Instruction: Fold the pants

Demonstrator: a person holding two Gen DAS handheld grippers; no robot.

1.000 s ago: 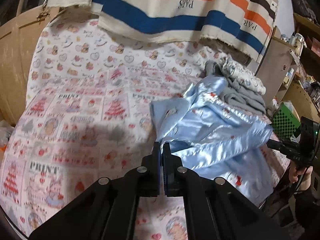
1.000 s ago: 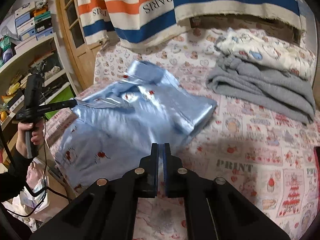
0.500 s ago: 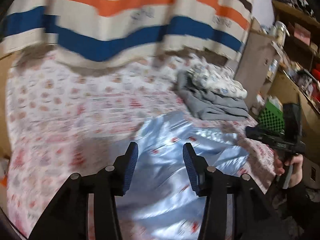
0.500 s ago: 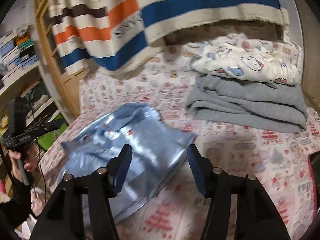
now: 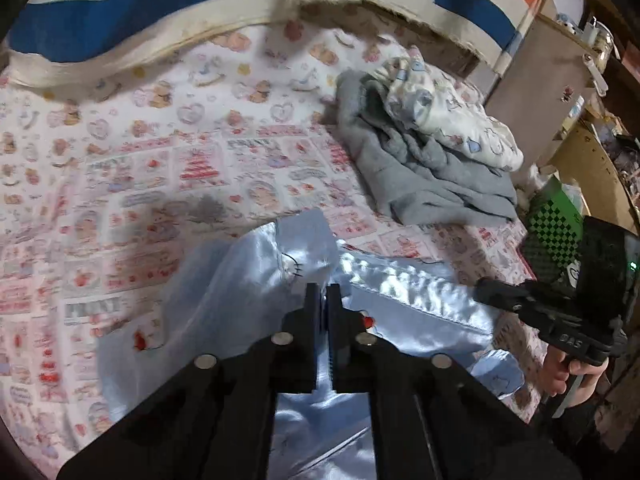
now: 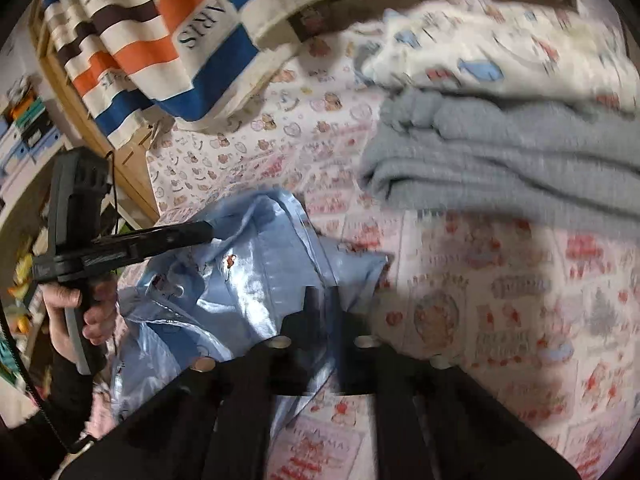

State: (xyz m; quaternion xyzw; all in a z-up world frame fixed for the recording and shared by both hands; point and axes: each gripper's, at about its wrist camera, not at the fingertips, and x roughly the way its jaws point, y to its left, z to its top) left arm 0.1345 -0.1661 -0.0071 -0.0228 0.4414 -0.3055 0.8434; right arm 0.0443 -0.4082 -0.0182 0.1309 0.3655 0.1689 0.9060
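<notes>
The light blue satin pants (image 5: 224, 300) lie crumpled on the printed bed sheet (image 5: 120, 160). My left gripper (image 5: 324, 294) is shut on a raised fold of the pants near their far edge. In the right wrist view the same pants (image 6: 256, 280) spread to the left, and my right gripper (image 6: 322, 300) is shut on their near right corner, with fabric trailing under the fingers. The left gripper (image 6: 204, 234) shows there held in a hand, its tip pinching the pants' far left edge. In the left wrist view the right gripper (image 5: 482, 286) touches the pants' right edge.
A folded grey garment (image 5: 420, 184) with a white printed garment (image 5: 448, 120) on top lies at the back right of the bed. A striped cloth (image 5: 120, 12) hangs over the far edge. Wooden shelves (image 5: 580, 80) and a green checkered box (image 5: 556, 232) stand beside the bed.
Both grippers opened half a second ago and have shut again on the pants. The left one moved across the bed to the pants; the right one came down at their corner.
</notes>
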